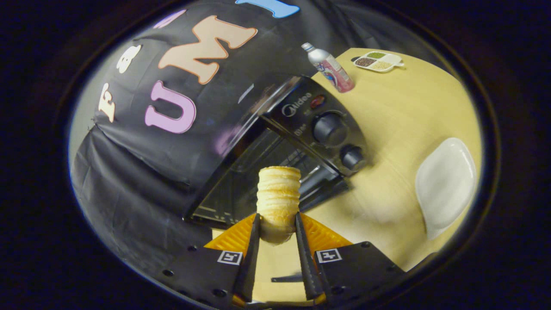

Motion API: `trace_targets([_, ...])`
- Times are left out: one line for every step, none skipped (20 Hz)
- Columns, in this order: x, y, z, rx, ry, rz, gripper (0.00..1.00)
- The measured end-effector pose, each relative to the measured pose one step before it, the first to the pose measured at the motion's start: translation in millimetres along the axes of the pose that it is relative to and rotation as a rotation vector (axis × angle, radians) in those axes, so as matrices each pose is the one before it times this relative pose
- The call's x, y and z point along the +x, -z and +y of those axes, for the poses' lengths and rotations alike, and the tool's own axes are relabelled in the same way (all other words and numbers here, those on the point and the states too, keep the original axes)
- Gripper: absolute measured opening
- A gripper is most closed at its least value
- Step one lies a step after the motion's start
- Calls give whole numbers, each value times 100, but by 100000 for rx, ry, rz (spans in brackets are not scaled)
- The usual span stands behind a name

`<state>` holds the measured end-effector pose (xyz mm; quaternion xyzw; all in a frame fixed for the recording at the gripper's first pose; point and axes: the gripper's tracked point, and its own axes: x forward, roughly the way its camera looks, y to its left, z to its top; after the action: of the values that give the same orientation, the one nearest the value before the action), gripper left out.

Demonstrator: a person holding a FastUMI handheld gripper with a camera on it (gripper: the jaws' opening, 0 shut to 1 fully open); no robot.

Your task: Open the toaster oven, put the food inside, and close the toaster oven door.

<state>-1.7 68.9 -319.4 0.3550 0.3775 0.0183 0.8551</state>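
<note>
I had the gripper (277, 226) clamped on a ridged, golden pastry roll (278, 196) at lower center, its base hidden between the fingers; behind it the black toaster oven (301, 137) blurred inside, beyond its open door, on the pale wooden desk (396, 125).

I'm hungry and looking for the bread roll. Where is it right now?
In the gripper view the bread roll is clamped between the gripper fingers, held up just in front of the open toaster oven, left of the white plate.
</note>
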Motion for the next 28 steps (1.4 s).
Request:
trace_targets([789, -386, 717, 5, -949, -1497, 48])
trace_targets([852, -339, 670, -1116, -576, -1341, 48])
trace_targets([632, 35, 447, -1629, -153, -827, 48])
trace_targets([878, -85, 324, -1968, -66, -705, 48])
trace_targets([905, -68, 411, -2117, 171, -832, 48])
trace_targets([806, -37, 290, -2259, -33, -976, 48])
trace_targets([661, -59, 136, -2606, 613, -1984, 48])
trace_targets([632, -158, -16, -3064, 967, -1708, 48])
trace_targets([398, 225, 43, -2954, 950, -531, 48])
trace_targets([425, 85, -74, -2270, 957, -161, 48])
trace_targets([544, 49, -123, -1578, 698, 151, 48])
trace_targets([243, 110, 14, -631, 484, 355, 48])
trace_targets([237, 203, 28, -208, 168, 586, 48])
trace_targets([173, 128, -72, -371, 386, 645, 54])
trace_targets([102, 233, 96, -200, -366, 1025, 61])
trace_targets([-546, 164, 127, -556, -1058, 876, 67])
trace_targets([12, 85, 312, -394, -1629, 469, 73])
trace_targets([-297, -312, 267, -652, -1024, -1188, 80])
trace_targets([-579, -257, 32, -1507, -193, -1215, 86])
trace_targets([-674, -108, -119, -1305, 377, -712, 93])
trace_targets([-699, -56, -358, -1431, 720, 328, 99])
trace_targets([-900, 188, -478, -1830, 1172, 1144, 99])
trace_targets([-960, 136, -665, -2256, 1543, 1237, 99])
trace_targets([-1177, 173, -707, -2598, 1692, 934, 99])
trace_targets([-1176, -91, -691, -2559, 1565, -439, 99])
trace_targets([-1272, -100, -651, -2632, 1270, -785, 99])
trace_targets([-1170, 44, -546, -2650, 1000, -34, 99])
trace_targets([-1203, 203, -579, -2808, 1115, 316, 99])
